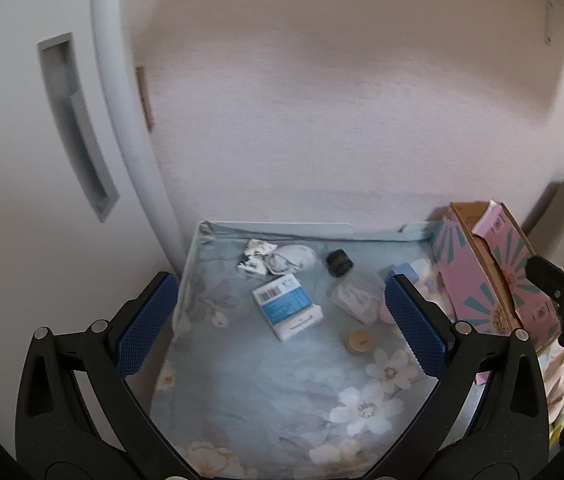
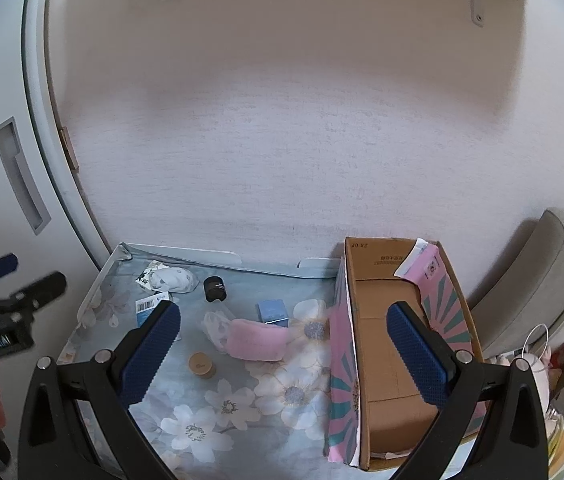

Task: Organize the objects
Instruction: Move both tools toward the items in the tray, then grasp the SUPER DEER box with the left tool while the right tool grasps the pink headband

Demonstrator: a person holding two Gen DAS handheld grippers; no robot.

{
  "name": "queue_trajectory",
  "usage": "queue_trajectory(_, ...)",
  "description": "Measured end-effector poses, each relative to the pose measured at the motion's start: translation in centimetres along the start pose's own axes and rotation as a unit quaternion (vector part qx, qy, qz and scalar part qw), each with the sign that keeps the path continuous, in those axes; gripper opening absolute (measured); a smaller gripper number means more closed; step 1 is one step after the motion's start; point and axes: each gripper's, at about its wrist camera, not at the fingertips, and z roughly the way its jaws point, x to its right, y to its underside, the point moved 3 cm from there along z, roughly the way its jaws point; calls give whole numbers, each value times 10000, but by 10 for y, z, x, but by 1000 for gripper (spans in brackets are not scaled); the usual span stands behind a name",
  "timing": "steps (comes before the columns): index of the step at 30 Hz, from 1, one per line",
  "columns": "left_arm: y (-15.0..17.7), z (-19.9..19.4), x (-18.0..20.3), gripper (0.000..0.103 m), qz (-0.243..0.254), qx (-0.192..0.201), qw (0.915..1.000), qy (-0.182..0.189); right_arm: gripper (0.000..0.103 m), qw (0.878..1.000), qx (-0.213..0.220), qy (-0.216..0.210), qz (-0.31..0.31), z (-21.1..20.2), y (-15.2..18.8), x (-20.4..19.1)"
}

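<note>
I'm holding both tongs, left [image 1: 282, 316] and right [image 2: 284, 346], spread wide and empty; I'm lining up squarely on the blue-white carton [image 1: 287, 312] left of the cardboard box [image 2: 398, 344].

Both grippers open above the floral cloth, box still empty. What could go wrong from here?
The clear bottle lies against the pink pouch, so a grasp on either may drag the other. The round wooden jar could roll if nudged. The empty box looks light, and its torn flap might snag items while the right gripper loads it.
</note>
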Motion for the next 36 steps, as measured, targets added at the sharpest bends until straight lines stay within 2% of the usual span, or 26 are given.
queue_trajectory(4,-1,8,-19,103,-278,-141,9995,20,102,9998,-21,-50,-173,2,-3,1)
queue_trajectory(10,12,38,-18,103,-369,-548,9978,68,102,9990,-263,-263,-264,18,3,-8)
queue_trajectory(16,36,82,-12,102,-484,-904,9945,197,102,9947,-725,-730,-49,56,23,-22)
queue_trajectory(18,43,96,-11,102,-603,-983,9933,98,102,9932,-850,-792,79,75,32,-24)
queue_trajectory(19,45,103,-11,102,-617,-1033,9927,90,102,9930,-875,-791,110,80,33,-23)
queue_trajectory(20,49,111,-14,102,-980,-1057,9892,-247,102,9925,-921,-786,176,87,36,-23)
queue_trajectory(24,61,143,-21,102,-1238,-1221,9843,-300,102,9903,-1090,-734,448,119,48,-18)
queue_trajectory(33,71,205,-23,102,-1354,-1557,9774,-461,102,9885,-1337,-513,496,172,77,-15)
queue_trajectory(36,72,217,-23,99,-1383,-1641,9754,-494,102,9855,-1471,-544,653,185,84,-9)
